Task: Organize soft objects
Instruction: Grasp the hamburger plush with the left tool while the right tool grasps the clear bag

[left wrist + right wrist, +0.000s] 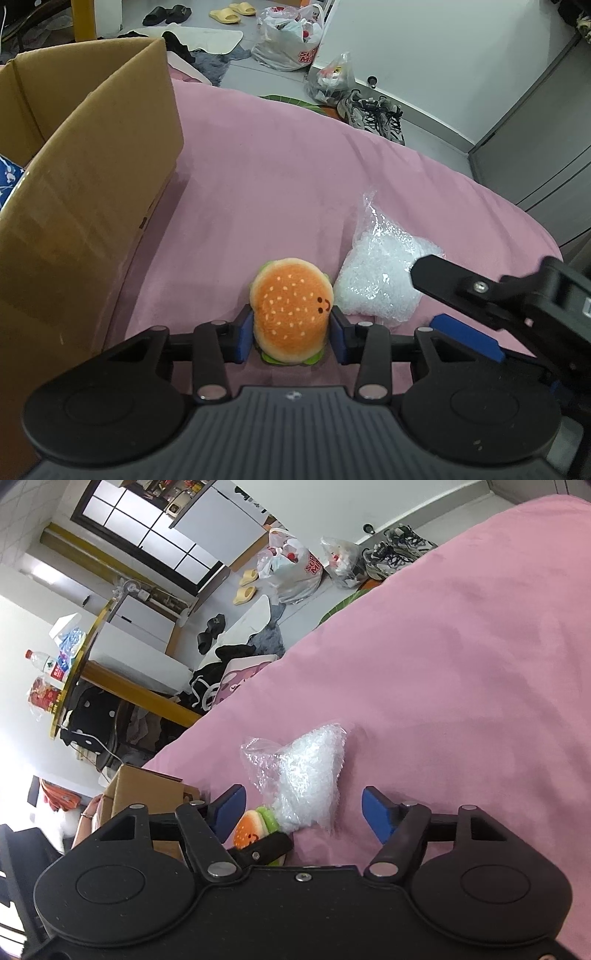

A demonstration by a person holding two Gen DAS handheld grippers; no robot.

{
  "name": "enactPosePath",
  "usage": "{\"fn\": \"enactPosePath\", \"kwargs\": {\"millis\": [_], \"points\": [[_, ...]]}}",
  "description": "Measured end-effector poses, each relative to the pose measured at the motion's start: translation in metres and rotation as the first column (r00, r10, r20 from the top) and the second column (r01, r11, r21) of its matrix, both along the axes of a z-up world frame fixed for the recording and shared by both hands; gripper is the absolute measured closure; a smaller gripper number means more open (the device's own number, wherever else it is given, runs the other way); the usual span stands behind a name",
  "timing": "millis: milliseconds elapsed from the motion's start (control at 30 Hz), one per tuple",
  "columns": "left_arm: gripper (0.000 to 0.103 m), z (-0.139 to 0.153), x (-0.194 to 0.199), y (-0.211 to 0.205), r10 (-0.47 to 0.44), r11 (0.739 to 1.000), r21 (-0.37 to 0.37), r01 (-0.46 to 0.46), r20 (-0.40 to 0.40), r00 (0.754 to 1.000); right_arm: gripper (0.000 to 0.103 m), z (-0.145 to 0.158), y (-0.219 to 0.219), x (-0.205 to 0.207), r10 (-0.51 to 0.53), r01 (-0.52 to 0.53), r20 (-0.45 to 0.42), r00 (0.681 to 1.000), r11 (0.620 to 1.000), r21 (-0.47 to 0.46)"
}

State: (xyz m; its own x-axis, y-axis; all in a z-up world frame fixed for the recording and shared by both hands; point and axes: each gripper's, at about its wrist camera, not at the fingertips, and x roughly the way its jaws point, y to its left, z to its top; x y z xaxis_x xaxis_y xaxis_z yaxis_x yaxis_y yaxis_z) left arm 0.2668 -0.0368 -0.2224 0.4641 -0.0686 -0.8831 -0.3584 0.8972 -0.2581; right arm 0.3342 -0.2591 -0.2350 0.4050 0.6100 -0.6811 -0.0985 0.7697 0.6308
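A plush hamburger toy (290,310) with an orange bun and a small face sits on the pink bedspread (295,177). My left gripper (291,328) is shut on the burger, its blue pads pressing both sides. Just right of it lies a clear bag of white bubble wrap (376,284). In the right wrist view the bubble wrap bag (310,775) lies between the spread blue pads of my right gripper (303,808), which is open and apart from it. The burger (255,829) shows at lower left there, partly hidden by a left-gripper finger.
A tall open cardboard box (85,206) stands on the bed at the left. Beyond the bed edge, the floor holds sneakers (373,114), plastic bags (288,40), slippers and clothes. A grey cabinet (535,147) stands at right. A round table (74,664) is visible at far left.
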Motion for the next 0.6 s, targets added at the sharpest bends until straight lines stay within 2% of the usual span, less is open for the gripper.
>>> {"fn": "enactPosePath", "kwargs": {"millis": [100, 133, 233, 400, 600], "points": [[0.063, 0.001, 0.0, 0.001, -0.001, 1.0, -0.009, 0.001, 0.0, 1.0, 0.047, -0.005, 0.008, 0.011, 0.028, -0.028, 0.03, 0.999, 1.0, -0.011], [0.063, 0.001, 0.0, 0.002, -0.001, 1.0, -0.015, 0.001, 0.0, 1.0, 0.059, -0.007, 0.009, 0.013, 0.031, -0.031, 0.024, 0.999, 0.999, -0.022], [0.065, 0.002, 0.001, 0.006, -0.001, 0.999, -0.034, 0.0, -0.004, 1.0, 0.068, -0.01, 0.011, 0.01, 0.037, -0.037, -0.001, 0.999, 0.999, -0.026], [0.065, 0.007, 0.002, 0.007, 0.004, 0.999, -0.037, -0.004, -0.004, 1.0, 0.075, 0.002, 0.013, 0.004, 0.042, -0.041, 0.013, 0.999, 0.998, -0.053], [0.066, 0.024, -0.001, 0.006, -0.009, 0.999, -0.032, 0.01, 0.038, 0.999, 0.076, 0.014, 0.008, -0.002, 0.015, -0.014, 0.027, 1.0, 0.998, -0.058]]}}
